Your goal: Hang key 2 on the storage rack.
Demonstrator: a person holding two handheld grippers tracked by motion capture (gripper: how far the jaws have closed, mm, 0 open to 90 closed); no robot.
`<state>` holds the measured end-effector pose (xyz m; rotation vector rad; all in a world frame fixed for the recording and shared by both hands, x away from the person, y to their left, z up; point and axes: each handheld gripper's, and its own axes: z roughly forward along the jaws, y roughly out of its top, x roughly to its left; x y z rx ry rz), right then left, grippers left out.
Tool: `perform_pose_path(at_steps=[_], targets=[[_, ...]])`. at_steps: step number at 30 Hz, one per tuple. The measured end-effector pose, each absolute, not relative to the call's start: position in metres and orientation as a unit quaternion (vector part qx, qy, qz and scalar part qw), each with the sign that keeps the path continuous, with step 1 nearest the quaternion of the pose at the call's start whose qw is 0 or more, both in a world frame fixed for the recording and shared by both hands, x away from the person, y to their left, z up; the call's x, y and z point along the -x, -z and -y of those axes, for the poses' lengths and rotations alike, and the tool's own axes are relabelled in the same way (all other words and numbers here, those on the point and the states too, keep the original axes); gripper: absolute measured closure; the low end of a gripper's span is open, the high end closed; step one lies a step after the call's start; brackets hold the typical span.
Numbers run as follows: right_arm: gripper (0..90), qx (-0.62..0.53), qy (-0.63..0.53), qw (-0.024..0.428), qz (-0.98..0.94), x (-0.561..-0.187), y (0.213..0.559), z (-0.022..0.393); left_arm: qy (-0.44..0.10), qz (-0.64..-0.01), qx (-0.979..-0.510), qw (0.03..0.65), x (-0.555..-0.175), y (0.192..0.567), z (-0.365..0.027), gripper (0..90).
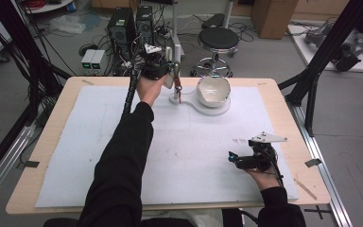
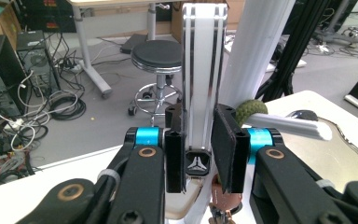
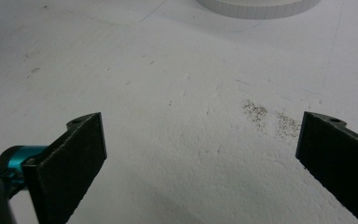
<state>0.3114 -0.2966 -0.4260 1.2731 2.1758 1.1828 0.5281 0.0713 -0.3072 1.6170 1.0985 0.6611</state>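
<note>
The left claw (image 2: 198, 154) is clamped on a tall white post (image 2: 204, 70) that stands straight up at the far side of the bench (image 1: 47, 142), just beside the white bowl (image 1: 212, 90). The right claw (image 3: 200, 158) is wide apart, holds nothing, and rests well away near the front.

Grey floor (image 1: 350, 109), cluttered. Beyond the worktop's (image 1: 42, 156) far edge: black round stool (image 1: 218, 39) on a chrome base, two black PC towers (image 1: 131, 26), small grey boxes (image 1: 93, 58), loose cables (image 1: 56, 109). Cardboard box (image 1: 272, 16) far right. Black frame struts (image 1: 321, 56) flank both sides. White mat (image 1: 179, 156) covers the worktop.
</note>
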Motion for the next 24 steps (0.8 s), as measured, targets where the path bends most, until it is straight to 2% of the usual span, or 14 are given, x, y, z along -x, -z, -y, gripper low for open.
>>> perform_pose_path(at_steps=[10, 15, 18, 24], targets=[[0.8, -0.45, -0.418, 0.178, -0.769, -0.311, 0.426, 0.296, -0.252, -0.469, -0.674, 0.512, -0.529, 0.307, -0.09, 43.9], [0.8, -0.449, -0.417, 0.177, -0.77, -0.312, 0.426, 0.295, -0.236, -0.467, -0.697, 0.49, -0.53, 0.31, -0.095, 16.4], [0.8, -0.447, -0.418, 0.178, -0.77, -0.312, 0.426, 0.295, -0.238, -0.463, -0.7, 0.488, -0.527, 0.311, -0.1, 12.2], [0.8, -0.448, -0.418, 0.177, -0.77, -0.311, 0.426, 0.295, -0.234, -0.462, -0.699, 0.492, -0.521, 0.31, -0.115, 11.8]])
